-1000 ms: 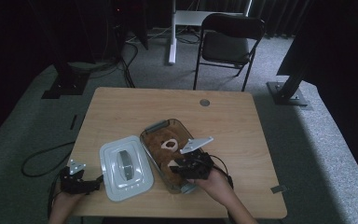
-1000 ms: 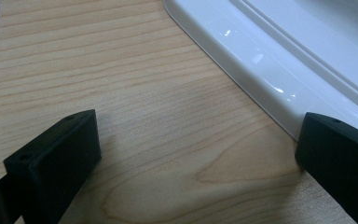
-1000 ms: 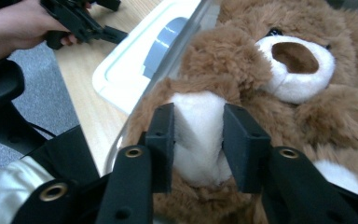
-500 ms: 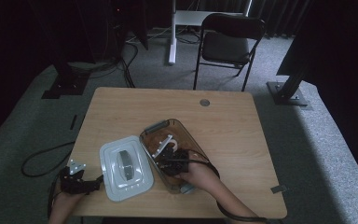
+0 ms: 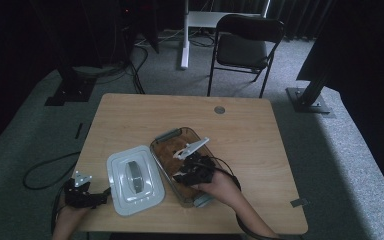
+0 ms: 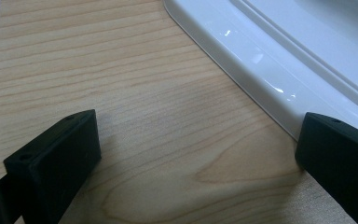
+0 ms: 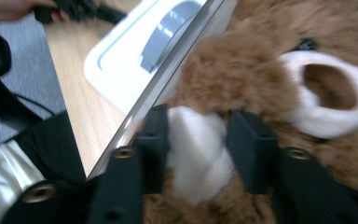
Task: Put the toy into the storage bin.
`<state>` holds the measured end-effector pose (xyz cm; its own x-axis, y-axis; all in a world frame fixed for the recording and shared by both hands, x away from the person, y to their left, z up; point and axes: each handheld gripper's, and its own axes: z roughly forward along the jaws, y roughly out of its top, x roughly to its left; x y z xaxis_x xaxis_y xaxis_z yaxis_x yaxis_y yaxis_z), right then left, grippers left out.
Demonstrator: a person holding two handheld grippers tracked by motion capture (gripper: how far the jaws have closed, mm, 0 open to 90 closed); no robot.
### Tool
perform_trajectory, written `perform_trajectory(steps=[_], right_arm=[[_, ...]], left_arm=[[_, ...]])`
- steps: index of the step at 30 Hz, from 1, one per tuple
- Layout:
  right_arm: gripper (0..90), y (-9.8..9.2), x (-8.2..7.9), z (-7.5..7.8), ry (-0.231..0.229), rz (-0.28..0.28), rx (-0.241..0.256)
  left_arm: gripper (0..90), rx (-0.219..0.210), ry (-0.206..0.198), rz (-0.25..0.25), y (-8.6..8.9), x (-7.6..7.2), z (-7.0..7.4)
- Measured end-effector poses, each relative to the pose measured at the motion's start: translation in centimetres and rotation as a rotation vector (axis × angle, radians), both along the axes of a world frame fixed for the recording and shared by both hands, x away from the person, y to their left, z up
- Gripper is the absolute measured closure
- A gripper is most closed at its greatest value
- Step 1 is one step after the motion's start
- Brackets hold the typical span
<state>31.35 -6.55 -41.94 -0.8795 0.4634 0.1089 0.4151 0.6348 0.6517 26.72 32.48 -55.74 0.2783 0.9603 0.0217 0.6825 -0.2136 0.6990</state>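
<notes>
The right tool [image 7: 198, 140] pinches a white patch of the plush toy [image 7: 261, 79] lying in the clear box [image 5: 166, 142] near the desk's front edge, gripping to lift it. The left tool [image 6: 191, 154], spread, rests beside the lid [image 5: 132, 179], which is off to leave the box open.

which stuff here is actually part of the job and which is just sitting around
In the job:
- brown plush toy, a white part of it clamped by the right gripper
- clear container holding the toy
- white lid lying beside the container, next to the open left gripper

Just lying about:
- folding chair beyond the table
- cable on the floor
</notes>
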Motion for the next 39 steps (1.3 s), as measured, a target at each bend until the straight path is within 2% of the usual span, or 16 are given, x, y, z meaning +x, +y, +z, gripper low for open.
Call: perform_trajectory(steps=[4,10,13,16,17,19,21,23,25,27,28,30,34,36,39], right_arm=[[46.3,-1.6,0.2,0.8,-0.026,-0.055,0.068],[40.3,-3.6,0.8,1.7,-0.067,-0.161,0.120],[38.5,-4.7,1.1,2.0,-0.074,-0.212,0.141],[33.7,-5.7,1.2,2.2,-0.067,-0.257,0.173],[34.9,-6.0,1.1,2.3,-0.061,-0.262,0.184],[39.2,-6.2,0.6,2.4,-0.038,-0.236,0.217],[43.0,-5.8,-0.4,2.4,-0.021,-0.180,0.226],[49.7,-5.2,-1.6,2.3,-0.016,-0.118,0.222],[52.1,-4.6,-2.8,2.0,-0.026,-0.058,0.211],[61.8,-4.1,-3.6,1.5,-0.014,-0.011,0.201],[63.6,-4.0,-4.0,1.2,-0.011,0.009,0.192],[71.0,-3.8,-4.3,0.6,-0.028,0.013,0.151],[77.9,-3.6,-3.4,-0.5,0.002,-0.021,0.101],[79.6,-3.0,-3.0,-1.2,0.034,0.005,0.065],[80.7,-2.0,-2.8,-1.8,0.038,0.032,0.011]], left_arm=[[0.6,0.000,0.000,0.004,0.0,0.0,0.0],[0.6,0.000,0.000,0.007,0.0,-0.1,0.0],[0.6,0.001,0.000,0.007,0.0,-0.1,0.0],[0.6,0.001,0.000,0.007,0.0,-0.1,0.0],[0.6,0.001,0.000,0.007,0.0,-0.1,0.0],[0.6,0.001,0.002,0.007,0.0,-0.1,0.0],[0.6,0.001,0.002,0.007,0.0,-0.1,0.0],[0.6,0.001,0.002,0.007,0.0,-0.1,0.0],[0.6,0.001,0.002,0.007,0.0,-0.1,0.0],[0.6,0.001,0.002,0.007,0.0,-0.1,0.0],[0.6,0.001,0.002,0.007,0.0,-0.1,0.0],[0.6,0.001,0.001,0.007,0.0,-0.1,0.0],[0.6,0.001,0.004,0.006,0.0,-0.1,0.0],[0.6,0.001,0.001,0.007,0.0,-0.1,0.0],[0.6,0.001,0.002,0.006,0.0,-0.1,0.0]])
